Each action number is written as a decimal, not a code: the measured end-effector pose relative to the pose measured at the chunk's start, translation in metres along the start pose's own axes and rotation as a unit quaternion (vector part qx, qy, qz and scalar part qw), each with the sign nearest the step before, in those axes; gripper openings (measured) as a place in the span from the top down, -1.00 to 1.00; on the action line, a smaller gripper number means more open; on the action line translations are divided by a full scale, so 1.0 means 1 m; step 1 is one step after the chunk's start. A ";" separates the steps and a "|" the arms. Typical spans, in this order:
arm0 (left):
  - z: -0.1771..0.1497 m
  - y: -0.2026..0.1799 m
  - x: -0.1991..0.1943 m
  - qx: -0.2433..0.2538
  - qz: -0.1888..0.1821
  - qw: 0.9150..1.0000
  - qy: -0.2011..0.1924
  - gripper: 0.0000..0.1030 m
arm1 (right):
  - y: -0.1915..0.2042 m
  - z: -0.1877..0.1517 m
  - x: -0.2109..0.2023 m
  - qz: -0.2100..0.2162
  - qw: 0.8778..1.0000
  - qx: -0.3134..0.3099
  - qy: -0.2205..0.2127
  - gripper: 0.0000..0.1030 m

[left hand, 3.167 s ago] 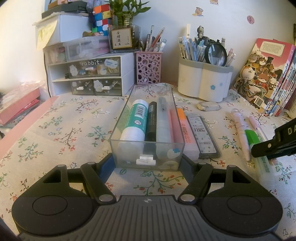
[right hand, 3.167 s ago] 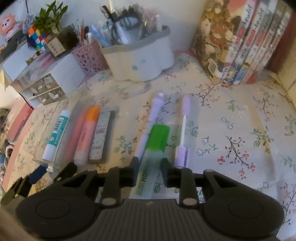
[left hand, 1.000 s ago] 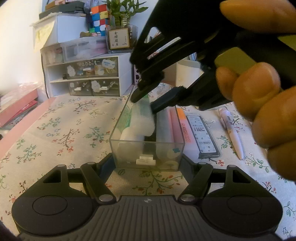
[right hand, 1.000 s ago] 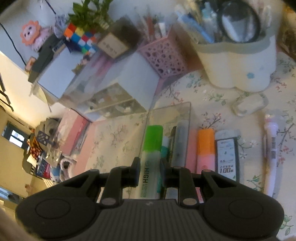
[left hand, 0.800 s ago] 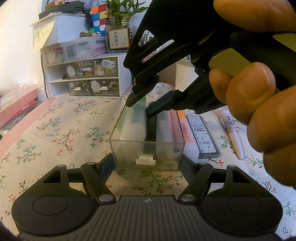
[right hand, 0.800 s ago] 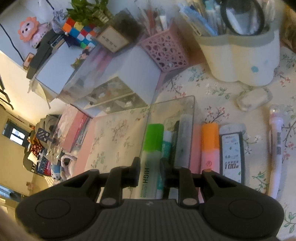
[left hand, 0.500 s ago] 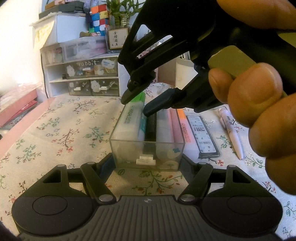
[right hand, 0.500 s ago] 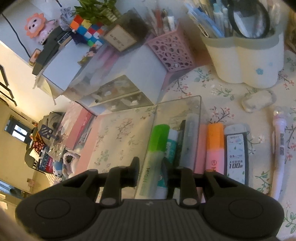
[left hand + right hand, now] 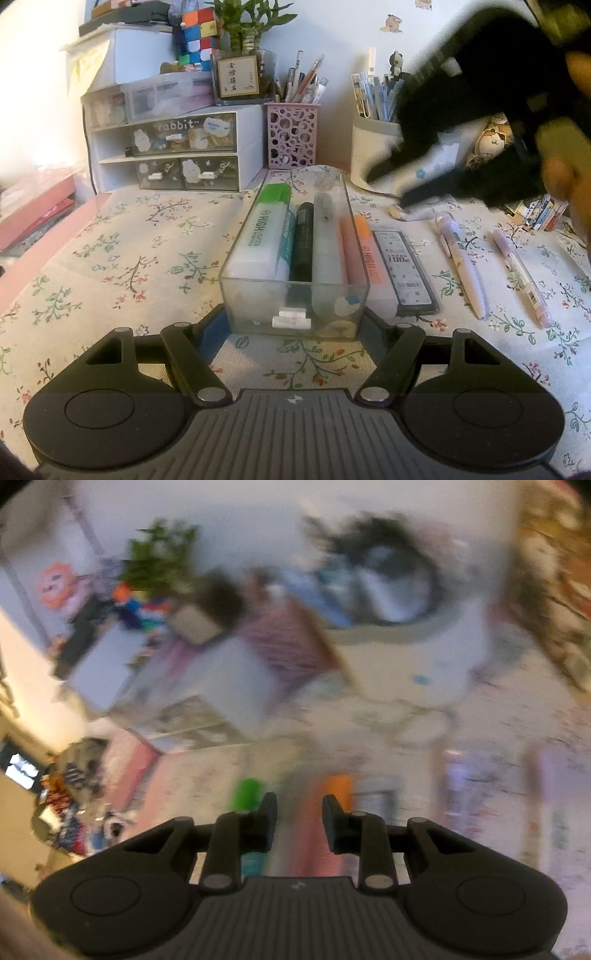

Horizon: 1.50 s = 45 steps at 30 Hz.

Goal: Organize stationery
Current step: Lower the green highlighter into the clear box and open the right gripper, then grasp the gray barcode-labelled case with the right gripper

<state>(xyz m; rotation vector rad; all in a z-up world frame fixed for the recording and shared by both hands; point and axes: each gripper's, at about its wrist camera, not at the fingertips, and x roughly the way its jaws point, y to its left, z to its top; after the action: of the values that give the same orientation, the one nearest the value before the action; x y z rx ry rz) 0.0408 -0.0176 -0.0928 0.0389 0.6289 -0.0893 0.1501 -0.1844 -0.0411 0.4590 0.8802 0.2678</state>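
Note:
A clear plastic box (image 9: 293,299) stands on the floral cloth, held at its near end between the fingers of my left gripper (image 9: 295,325). In it lie a green-capped highlighter (image 9: 264,229), a black marker (image 9: 303,240) and a clear pen (image 9: 325,236). An orange highlighter (image 9: 364,251), a lead refill case (image 9: 404,266) and two pens (image 9: 458,258) lie right of the box. My right gripper (image 9: 299,819) is open and empty, raised above the table; its view is blurred. It appears as a dark blur (image 9: 476,122) at the upper right of the left wrist view.
At the back stand a white drawer unit (image 9: 166,147), a pink perforated pen cup (image 9: 291,134), a white pen holder (image 9: 376,155) and books (image 9: 532,206). An eraser (image 9: 410,213) lies near the white holder.
My right gripper has let go of the green highlighter, which now lies in the box, and has opened and pulled away up and to the right. The left gripper has not moved.

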 end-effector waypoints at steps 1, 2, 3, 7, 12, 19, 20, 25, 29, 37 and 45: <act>0.000 0.000 0.000 -0.001 0.000 1.000 0.000 -0.40 | -0.004 -0.002 0.002 -0.010 1.000 -0.003 0.006 0.69; 0.000 0.000 0.000 -0.001 0.002 1.000 0.000 -0.40 | -0.007 -0.006 0.003 -0.011 1.000 -0.005 0.012 0.69; -0.001 0.000 -0.001 -0.003 0.003 1.000 0.001 -0.40 | -0.009 -0.008 0.005 -0.010 1.000 -0.006 0.017 0.69; -0.001 0.001 -0.003 -0.007 0.006 1.000 0.001 -0.40 | -0.020 -0.014 0.006 -0.048 0.999 -0.005 0.015 0.69; -0.002 0.001 -0.003 -0.007 0.006 1.000 0.001 -0.40 | -0.015 -0.021 0.012 -0.102 0.992 -0.067 0.022 0.69; -0.001 0.005 -0.003 -0.009 0.007 1.000 0.001 -0.40 | 0.005 -0.035 0.022 -0.121 0.982 -0.146 0.018 0.68; -0.002 0.005 -0.004 -0.010 0.008 1.000 0.001 -0.40 | 0.007 -0.036 0.023 -0.120 0.981 -0.150 0.018 0.68; -0.003 0.010 -0.006 -0.010 0.008 1.000 0.000 -0.40 | 0.015 -0.037 0.031 -0.126 0.977 -0.169 0.018 0.60; -0.004 0.015 -0.007 -0.012 0.014 1.000 -0.001 -0.40 | 0.027 -0.041 0.040 -0.140 0.970 -0.198 0.013 0.54; -0.005 0.017 -0.008 -0.013 0.017 1.000 -0.004 -0.39 | 0.032 -0.043 0.042 -0.161 0.963 -0.216 0.013 0.57; -0.006 0.017 -0.008 -0.012 0.016 1.000 -0.004 -0.39 | 0.020 -0.039 0.032 -0.141 0.976 -0.167 0.005 0.58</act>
<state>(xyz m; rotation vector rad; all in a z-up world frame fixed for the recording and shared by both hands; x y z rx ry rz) 0.0329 0.0007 -0.0926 0.0246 0.6210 -0.0505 0.1384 -0.1431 -0.0744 0.0170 0.8790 0.1521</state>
